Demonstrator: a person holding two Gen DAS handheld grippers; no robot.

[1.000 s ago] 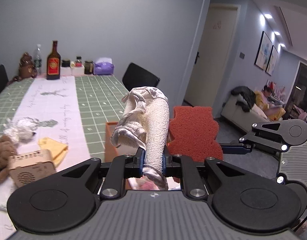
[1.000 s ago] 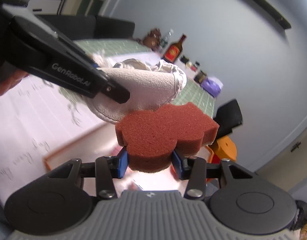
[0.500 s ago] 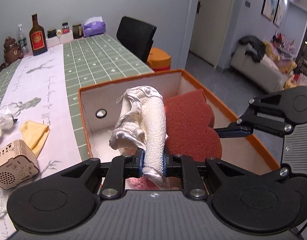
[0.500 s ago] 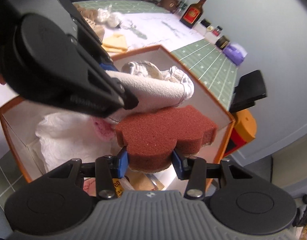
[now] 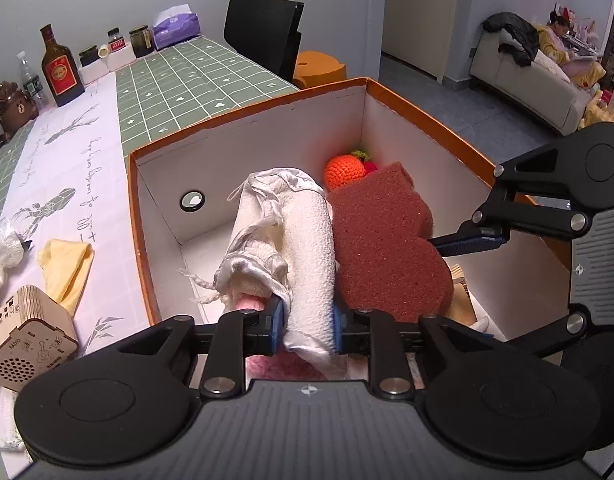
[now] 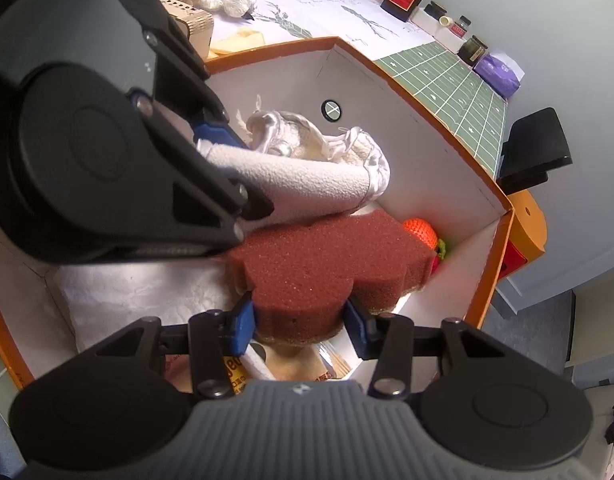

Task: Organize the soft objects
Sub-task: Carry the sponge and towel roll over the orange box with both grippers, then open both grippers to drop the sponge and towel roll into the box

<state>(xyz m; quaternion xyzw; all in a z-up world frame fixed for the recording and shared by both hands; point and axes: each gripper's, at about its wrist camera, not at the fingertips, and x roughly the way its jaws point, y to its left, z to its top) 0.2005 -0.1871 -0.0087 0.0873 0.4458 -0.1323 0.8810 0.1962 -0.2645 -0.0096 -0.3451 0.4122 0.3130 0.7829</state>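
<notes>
My left gripper [image 5: 307,330] is shut on a rolled white towel [image 5: 303,240] and holds it inside an orange box with white walls [image 5: 251,136]. My right gripper [image 6: 301,326] is shut on a brown-red sponge [image 6: 327,264], held in the same box [image 6: 407,128] right beside the towel [image 6: 307,184]. The sponge [image 5: 383,240] touches the towel's right side in the left wrist view. An orange crocheted fruit [image 5: 344,171] lies in the box's far corner. It also shows in the right wrist view [image 6: 421,232].
On the table left of the box lie a yellow cloth [image 5: 67,264], a wooden radio box [image 5: 27,344] and a white bundle [image 5: 3,248]. A bottle [image 5: 61,68], jars and a purple tissue pack [image 5: 175,26] stand at the far end. A black chair [image 5: 263,32] stands behind.
Both grippers have tilted down and moved lower into the orange box, carrying the towel and the sponge. The crocheted fruit in the far corner has come into view.
</notes>
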